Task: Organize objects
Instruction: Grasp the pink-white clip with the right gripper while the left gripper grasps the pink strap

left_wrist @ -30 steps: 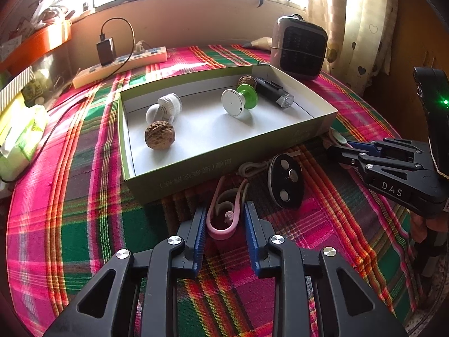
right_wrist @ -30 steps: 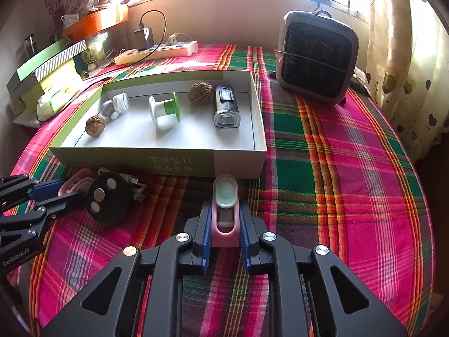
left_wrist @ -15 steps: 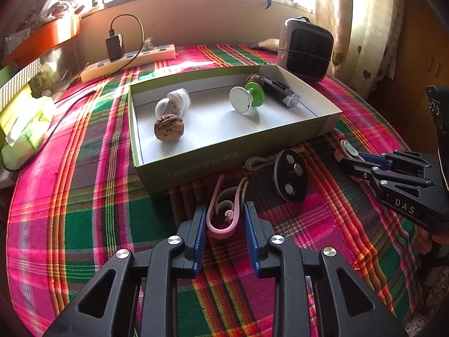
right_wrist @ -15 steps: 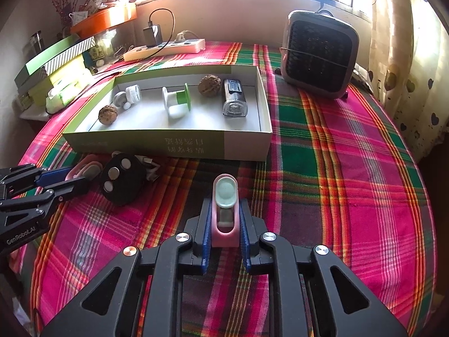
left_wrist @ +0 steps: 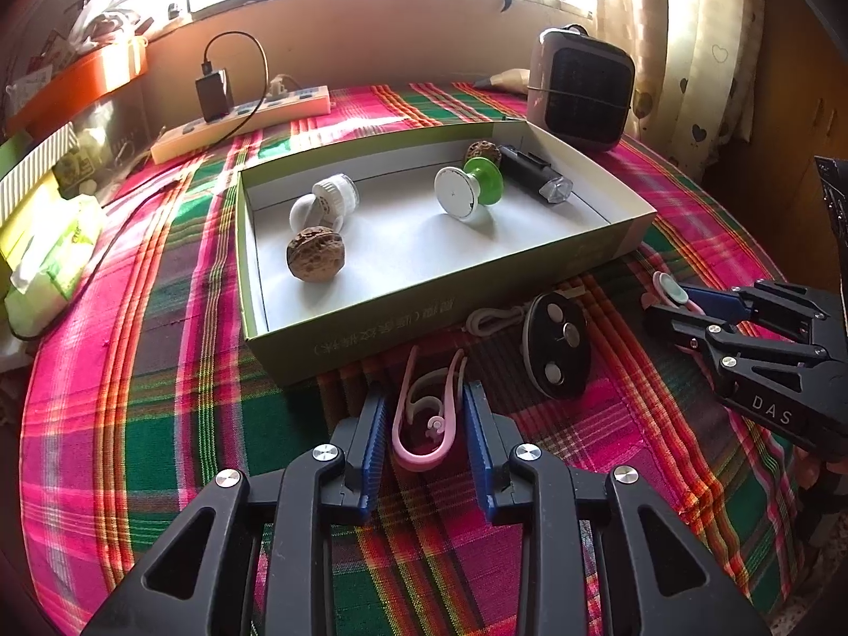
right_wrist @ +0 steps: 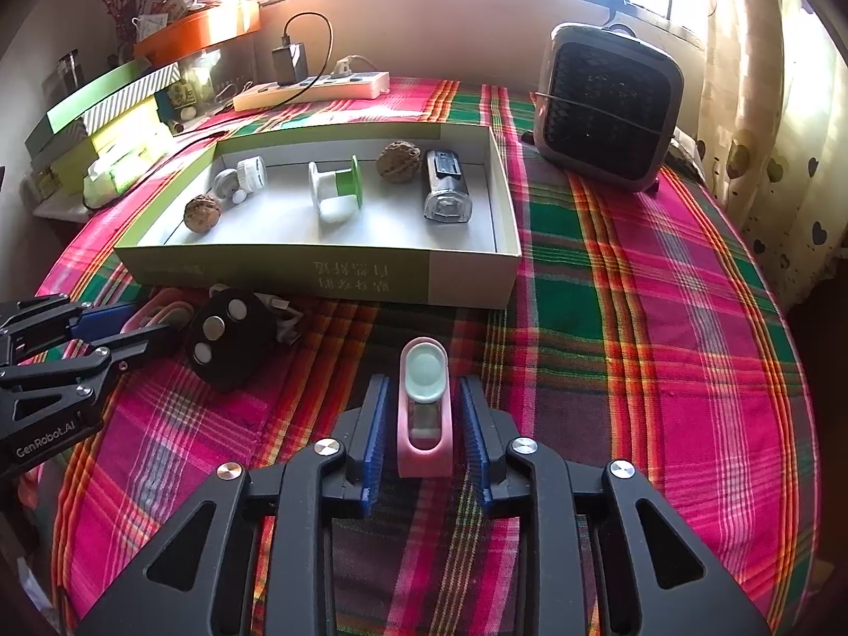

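Sunlit plaid cloth covers the table (left_wrist: pixel 132 350), with a shallow green box (right_wrist: pixel 318 275) as landmark. Just in front of it, the left claw (left_wrist: pixel 426 424) is opening around a pink clip (left_wrist: pixel 424 413), pads clear of it; thin, springy plastic, probably light, best pinched across its closed bend. Right of it, the right claw (right_wrist: pixel 424 424) is opening off a pink stand (right_wrist: pixel 424 413). Inside the box: two walnuts (left_wrist: pixel 315 254), a white cap, a green spool (left_wrist: pixel 469 188), a black lamp (right_wrist: pixel 445 193).
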The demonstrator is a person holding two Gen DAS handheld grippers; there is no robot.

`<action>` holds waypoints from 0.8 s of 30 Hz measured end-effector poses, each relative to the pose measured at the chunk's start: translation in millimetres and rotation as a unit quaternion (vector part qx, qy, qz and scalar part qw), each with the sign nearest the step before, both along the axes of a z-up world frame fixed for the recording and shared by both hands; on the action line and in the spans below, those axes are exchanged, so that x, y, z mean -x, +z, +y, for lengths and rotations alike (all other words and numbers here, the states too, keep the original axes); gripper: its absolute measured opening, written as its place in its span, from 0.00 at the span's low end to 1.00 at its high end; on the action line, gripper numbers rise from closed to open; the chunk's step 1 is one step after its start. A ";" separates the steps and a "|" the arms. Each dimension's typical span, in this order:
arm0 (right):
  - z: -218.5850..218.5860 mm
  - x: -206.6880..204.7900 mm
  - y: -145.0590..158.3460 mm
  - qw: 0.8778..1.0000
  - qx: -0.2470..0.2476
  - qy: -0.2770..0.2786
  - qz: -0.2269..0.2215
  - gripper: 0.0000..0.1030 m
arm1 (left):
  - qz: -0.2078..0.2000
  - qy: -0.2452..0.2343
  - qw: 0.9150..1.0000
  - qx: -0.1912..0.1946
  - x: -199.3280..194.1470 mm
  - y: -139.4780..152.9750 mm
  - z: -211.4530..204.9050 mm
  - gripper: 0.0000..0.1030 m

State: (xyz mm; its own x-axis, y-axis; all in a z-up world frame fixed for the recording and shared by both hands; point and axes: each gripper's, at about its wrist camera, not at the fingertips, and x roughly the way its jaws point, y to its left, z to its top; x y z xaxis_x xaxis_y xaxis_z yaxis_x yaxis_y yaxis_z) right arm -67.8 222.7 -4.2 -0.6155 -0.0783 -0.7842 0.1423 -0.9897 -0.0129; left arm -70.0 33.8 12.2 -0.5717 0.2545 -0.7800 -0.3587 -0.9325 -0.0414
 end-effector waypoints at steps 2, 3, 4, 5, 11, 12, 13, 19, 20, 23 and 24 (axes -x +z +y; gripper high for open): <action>1.1 1.0 -0.1 1.000 0.004 -0.003 -0.001 0.32 | 0.001 0.002 1.000 0.001 1.2 0.0 0.7 0.26; 1.6 1.1 -0.2 1.000 0.005 -0.003 0.000 0.32 | 0.001 0.002 1.000 0.001 2.0 0.1 0.7 0.26; 1.6 0.8 -0.3 1.000 0.004 -0.003 0.001 0.32 | 0.002 0.004 1.000 0.001 2.2 0.1 0.7 0.26; 1.5 0.7 -0.3 1.000 0.004 -0.003 0.001 0.32 | 0.003 0.004 1.000 0.001 2.4 0.0 0.9 0.26; 0.7 0.3 -0.3 1.000 0.000 0.000 0.001 0.31 | 0.005 0.008 1.000 0.006 2.2 -0.6 1.7 0.25; 0.9 0.1 -0.2 1.000 0.001 0.000 0.001 0.31 | 0.005 0.008 1.000 0.007 2.3 -0.5 1.7 0.25; 0.9 0.0 -0.2 1.000 0.001 0.001 0.001 0.31 | 0.005 0.009 1.000 0.009 2.6 -0.4 1.7 0.24; 0.1 -1.0 0.0 1.000 0.004 0.006 0.002 0.21 | 0.005 0.012 1.000 0.010 2.8 0.2 1.2 0.21; -0.2 -0.9 0.1 1.000 0.004 0.007 0.002 0.19 | 0.006 0.013 1.000 0.010 3.0 0.2 0.9 0.21; -0.9 -1.4 0.0 1.000 0.003 0.009 0.002 0.18 | 0.004 0.014 1.000 0.007 3.2 0.4 0.3 0.21; -0.8 -1.2 -0.1 1.000 0.003 0.009 0.002 0.18 | 0.004 0.014 1.000 0.006 3.0 0.5 0.2 0.21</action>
State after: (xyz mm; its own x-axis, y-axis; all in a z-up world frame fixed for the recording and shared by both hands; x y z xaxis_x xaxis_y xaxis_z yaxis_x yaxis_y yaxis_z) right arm -66.6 221.8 -4.3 -0.6178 -0.0931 -0.7808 0.1596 -0.9871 -0.0086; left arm -73.0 34.0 12.6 -0.5849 0.2283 -0.7783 -0.3328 -0.9426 -0.0265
